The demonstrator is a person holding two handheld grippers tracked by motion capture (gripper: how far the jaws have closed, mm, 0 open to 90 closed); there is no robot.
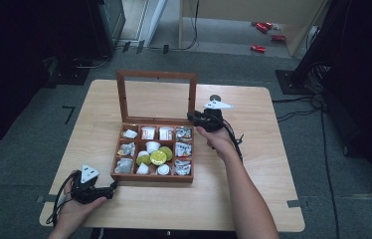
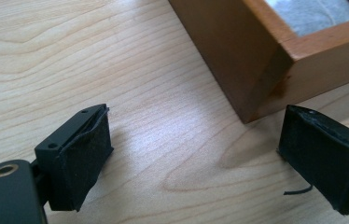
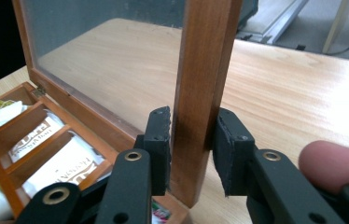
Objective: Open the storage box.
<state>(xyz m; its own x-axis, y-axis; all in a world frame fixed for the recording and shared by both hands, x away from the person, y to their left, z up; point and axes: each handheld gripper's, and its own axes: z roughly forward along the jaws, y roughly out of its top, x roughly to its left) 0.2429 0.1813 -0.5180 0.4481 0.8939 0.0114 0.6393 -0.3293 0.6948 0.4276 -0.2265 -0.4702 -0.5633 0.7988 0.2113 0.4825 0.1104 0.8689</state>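
Right tongs (image 3: 190, 149) clamp the tea box's glass lid (image 3: 200, 93); left tongs (image 2: 210, 158) gape beside the box corner (image 2: 256, 79); an unsteadied box could slide on the counter (image 2: 93, 56)

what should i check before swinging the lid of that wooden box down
1. Right gripper closed on the lid frame: ok, its jaws clamp the frame's side rail from both sides.
2. Lid upright on its hinges: ok, it stands open behind the wooden box.
3. Left gripper bracing the box: not ok, jaws open on the table beside the box corner, not touching it.
4. Contents below the rim: cannot tell, the yellow capsules look piled in the middle compartment.
5. Lid's path free: ok, nothing stands over the compartments.
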